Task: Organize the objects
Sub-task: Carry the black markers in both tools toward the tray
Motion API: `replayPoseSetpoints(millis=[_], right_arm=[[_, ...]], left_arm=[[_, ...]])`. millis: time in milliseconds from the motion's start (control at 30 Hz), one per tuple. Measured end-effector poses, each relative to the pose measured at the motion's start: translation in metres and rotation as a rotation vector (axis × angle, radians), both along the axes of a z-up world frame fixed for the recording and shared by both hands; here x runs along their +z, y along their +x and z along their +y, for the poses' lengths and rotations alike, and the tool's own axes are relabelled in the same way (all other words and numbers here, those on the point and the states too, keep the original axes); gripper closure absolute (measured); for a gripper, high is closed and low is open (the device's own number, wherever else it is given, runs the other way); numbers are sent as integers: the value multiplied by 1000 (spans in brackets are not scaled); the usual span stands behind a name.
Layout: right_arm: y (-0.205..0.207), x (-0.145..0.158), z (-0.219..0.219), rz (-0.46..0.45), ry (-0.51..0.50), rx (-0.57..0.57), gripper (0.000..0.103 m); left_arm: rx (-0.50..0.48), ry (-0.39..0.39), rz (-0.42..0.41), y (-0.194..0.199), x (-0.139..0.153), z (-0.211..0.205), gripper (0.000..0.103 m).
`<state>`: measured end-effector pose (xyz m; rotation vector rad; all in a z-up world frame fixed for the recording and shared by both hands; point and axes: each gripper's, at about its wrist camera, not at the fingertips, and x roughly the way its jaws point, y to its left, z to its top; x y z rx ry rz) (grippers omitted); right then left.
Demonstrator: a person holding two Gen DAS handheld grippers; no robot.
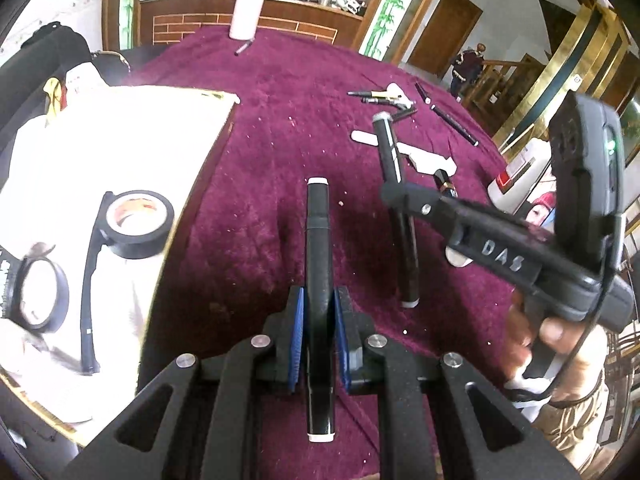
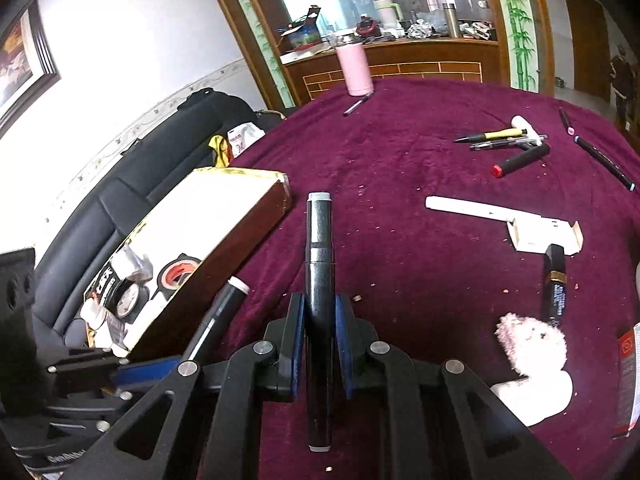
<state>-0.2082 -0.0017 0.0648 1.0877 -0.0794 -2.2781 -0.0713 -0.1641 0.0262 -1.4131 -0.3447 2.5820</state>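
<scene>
Black markers fill both of our claws. Our left claw (image 1: 319, 336) is clamped narrow on a black marker with white ends (image 1: 319, 280), which points toward twelve o'clock above the maroon counter (image 1: 280, 120). Our right claw (image 2: 319, 340) is pinched just as narrow on a grey-capped black marker (image 2: 319, 300). The open white box (image 1: 120, 152) with its tape rolls (image 1: 138, 222) sits at nine o'clock of the left claw, and at ten o'clock in the right wrist view.

Each marker is held along the pads, gripped near its middle, so we judge a quick tilt could let it slide out lengthwise. With both claws heading for one box, they could knock together at the rim, and a marker tip could catch the box wall. Loose pens (image 2: 504, 138) and a white carton (image 2: 540, 232) lie well apart at two o'clock, safe from our swing.
</scene>
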Motion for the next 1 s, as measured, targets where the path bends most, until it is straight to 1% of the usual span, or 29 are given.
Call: replayPoseSetpoints(millis=[267, 400, 600, 733, 833, 900, 1000], right_arm=[[8, -10, -4, -17, 1, 13, 87], [9, -7, -2, -11, -10, 11, 87], [11, -3, -13, -7, -24, 40, 87], [13, -1, -23, -3, -22, 66, 87], [15, 0, -30, 1, -20, 82, 87], [17, 1, -33, 3, -21, 89, 87], [19, 1, -36, 4, -16, 94, 87]], left_arm=[[38, -6, 26, 12, 15, -17, 89], [88, -1, 54, 19, 30, -40, 89], [206, 2, 88, 35, 47, -92, 89], [274, 4, 95, 46, 50, -120, 89], [310, 6, 97, 46, 50, -135, 89], [316, 20, 92, 44, 48, -140, 89], [314, 15, 88, 45, 45, -142, 89]])
